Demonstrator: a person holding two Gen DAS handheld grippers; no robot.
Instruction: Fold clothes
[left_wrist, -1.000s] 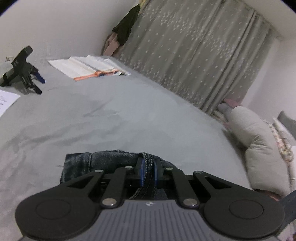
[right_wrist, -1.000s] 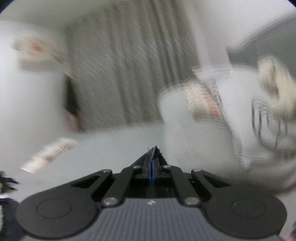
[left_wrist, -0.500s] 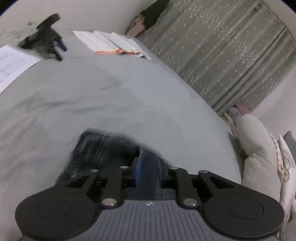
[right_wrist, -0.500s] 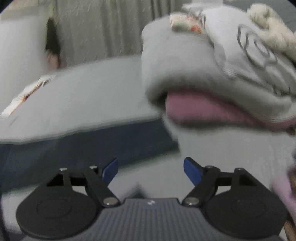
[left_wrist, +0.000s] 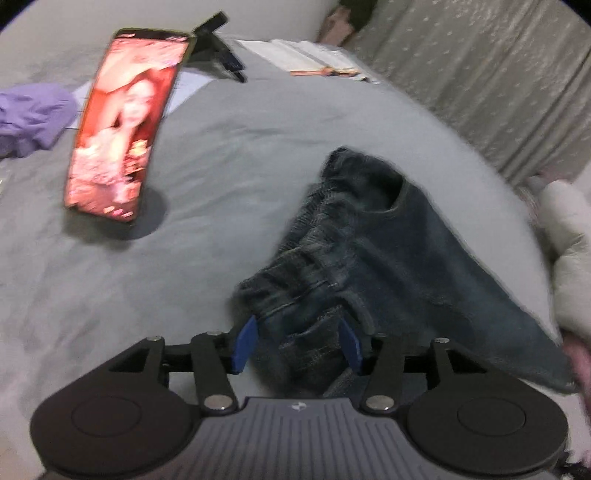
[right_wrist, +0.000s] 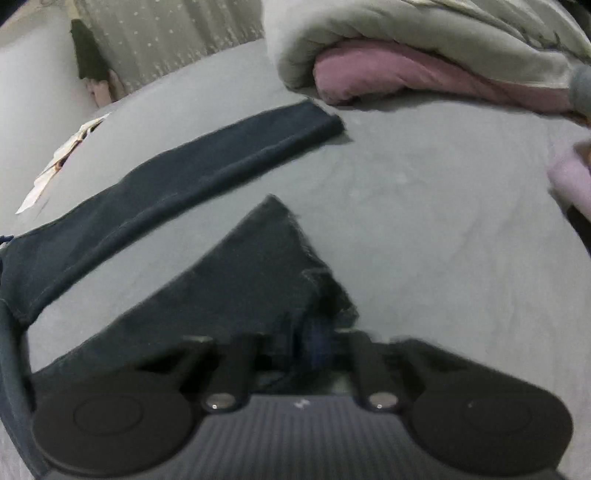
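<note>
Blurring right gripper (right_wrist: 317, 343) over jeans (right_wrist: 236, 280)

Left gripper (left_wrist: 297, 343): black linkage arms, silver pivot screws, round black discs and a ribbed grey housing with a small white logo are being shown; blue pads (left_wrist: 243, 343). Right gripper (right_wrist: 317, 347): the same build is being shown, blurred.

A grey bedsheet (left_wrist: 229, 155) covers the bed. On it a phone (left_wrist: 123, 122) stands tilted, its screen lit in red and pink tones. Behind it sits a black stand (left_wrist: 218, 48), and beside it to the left a crumpled purple cloth (left_wrist: 33, 114). Farther back lie open papers (left_wrist: 314, 59) near a grey patterned curtain (left_wrist: 480, 74). In the right wrist view, a folded grey quilt (right_wrist: 406, 33) rests on a pink one (right_wrist: 424, 81) — both at the bed's far edge.
</note>
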